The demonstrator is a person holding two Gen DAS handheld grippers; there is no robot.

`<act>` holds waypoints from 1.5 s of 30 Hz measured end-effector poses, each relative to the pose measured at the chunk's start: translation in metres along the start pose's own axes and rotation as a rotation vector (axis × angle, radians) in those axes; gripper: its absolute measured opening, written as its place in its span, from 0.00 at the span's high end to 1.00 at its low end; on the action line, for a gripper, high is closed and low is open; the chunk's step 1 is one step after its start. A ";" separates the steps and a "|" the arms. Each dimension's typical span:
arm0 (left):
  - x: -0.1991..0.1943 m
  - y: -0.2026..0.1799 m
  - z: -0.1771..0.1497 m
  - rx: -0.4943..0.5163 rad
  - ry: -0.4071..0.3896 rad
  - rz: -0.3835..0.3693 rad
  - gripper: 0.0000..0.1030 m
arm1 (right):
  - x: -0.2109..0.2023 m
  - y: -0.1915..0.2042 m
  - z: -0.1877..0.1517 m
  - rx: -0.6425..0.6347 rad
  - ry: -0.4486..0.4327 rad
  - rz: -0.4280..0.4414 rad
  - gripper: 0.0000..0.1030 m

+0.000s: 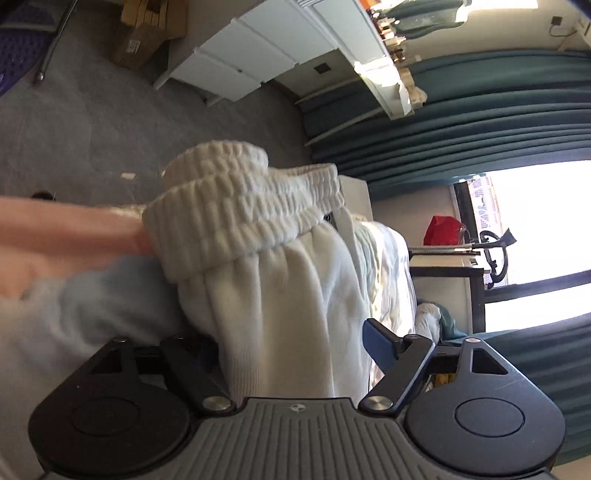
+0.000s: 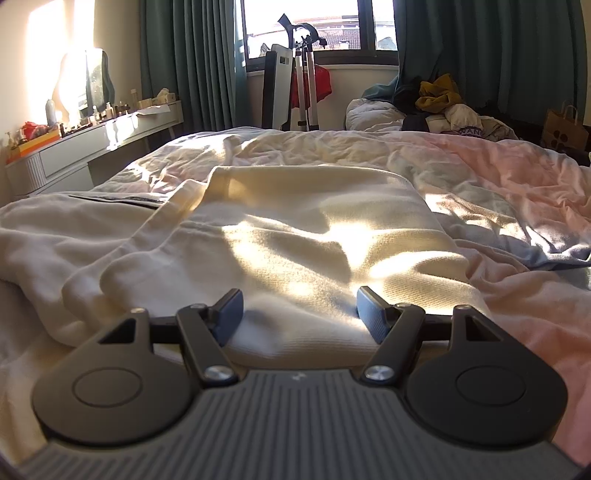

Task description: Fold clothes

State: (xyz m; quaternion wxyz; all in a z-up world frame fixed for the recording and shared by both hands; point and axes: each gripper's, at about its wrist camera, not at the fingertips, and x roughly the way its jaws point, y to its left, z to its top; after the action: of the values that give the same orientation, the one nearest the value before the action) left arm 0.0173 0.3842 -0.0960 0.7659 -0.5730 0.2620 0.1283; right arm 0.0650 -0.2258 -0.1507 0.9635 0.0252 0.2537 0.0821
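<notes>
Low sun from window [image 2: 303,26] streaks bed [image 2: 517,177]; glare, blurred, fisheye-bent edges

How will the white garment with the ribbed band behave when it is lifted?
Probably floppy: the garment drapes in soft folds below its ribbed band. The thick knit looks grippy, unlikely to slip. On the bed it lies limp, so it likely sags between claws.

Black left gripper [image 1: 295,341] and right gripper [image 2: 299,314]: 2 blue-padded fingers each, round black housings, silver pivot screws, grey ribbed base bearing a small round emblem.
</notes>
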 end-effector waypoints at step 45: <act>0.126 -0.295 -0.604 1.746 0.015 -0.153 0.86 | -0.079 -0.216 0.047 0.836 -0.139 0.069 0.30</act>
State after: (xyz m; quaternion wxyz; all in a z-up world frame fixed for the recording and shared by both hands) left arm 0.1145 -0.2907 -0.0503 0.9357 0.2010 0.2324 -0.1736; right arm 0.0516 -0.4523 -0.0907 0.8820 0.4275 0.1984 0.0026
